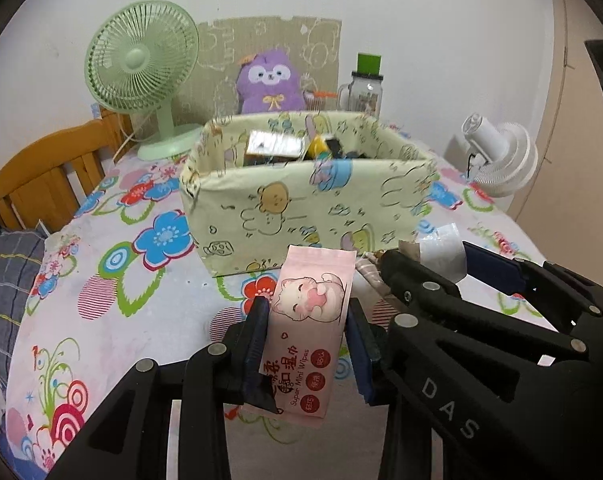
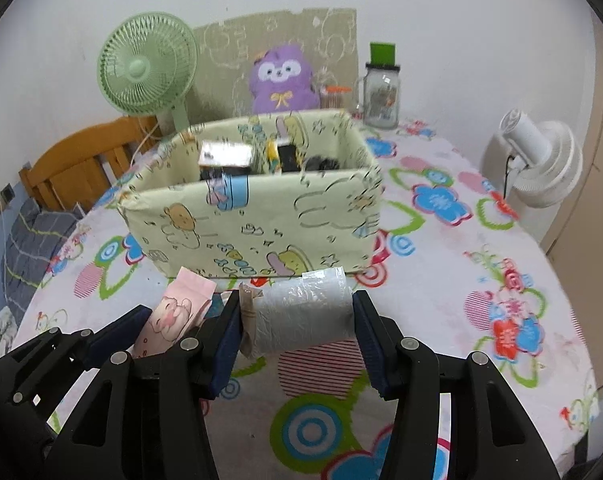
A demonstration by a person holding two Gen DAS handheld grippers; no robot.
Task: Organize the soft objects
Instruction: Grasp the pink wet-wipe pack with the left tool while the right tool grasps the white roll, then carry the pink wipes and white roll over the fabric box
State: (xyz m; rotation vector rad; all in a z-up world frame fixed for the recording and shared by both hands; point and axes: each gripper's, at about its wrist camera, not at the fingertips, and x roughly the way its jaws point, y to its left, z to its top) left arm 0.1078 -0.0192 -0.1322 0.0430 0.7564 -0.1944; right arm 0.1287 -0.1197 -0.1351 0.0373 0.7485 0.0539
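My left gripper point(image 1: 307, 336) is shut on a pink pack of mini wipes point(image 1: 307, 328) with a cat picture, held above the table in front of the box. My right gripper point(image 2: 297, 332) is shut on a roll of grey plastic bags point(image 2: 305, 312), also held just in front of the box. The pale green fabric storage box point(image 1: 301, 216) stands mid-table with several items inside. It also shows in the right wrist view point(image 2: 253, 220). The right gripper and its roll point(image 1: 441, 256) sit right of the wipes. The wipes pack point(image 2: 173, 316) shows left of the roll.
A flowered cloth covers the round table point(image 1: 141, 280). Behind the box stand a green fan point(image 1: 141, 64), a purple plush point(image 1: 269, 84) and a glass jar point(image 1: 365, 88). A white fan point(image 1: 501, 156) stands at the right. A wooden chair point(image 1: 45, 176) is at the left edge.
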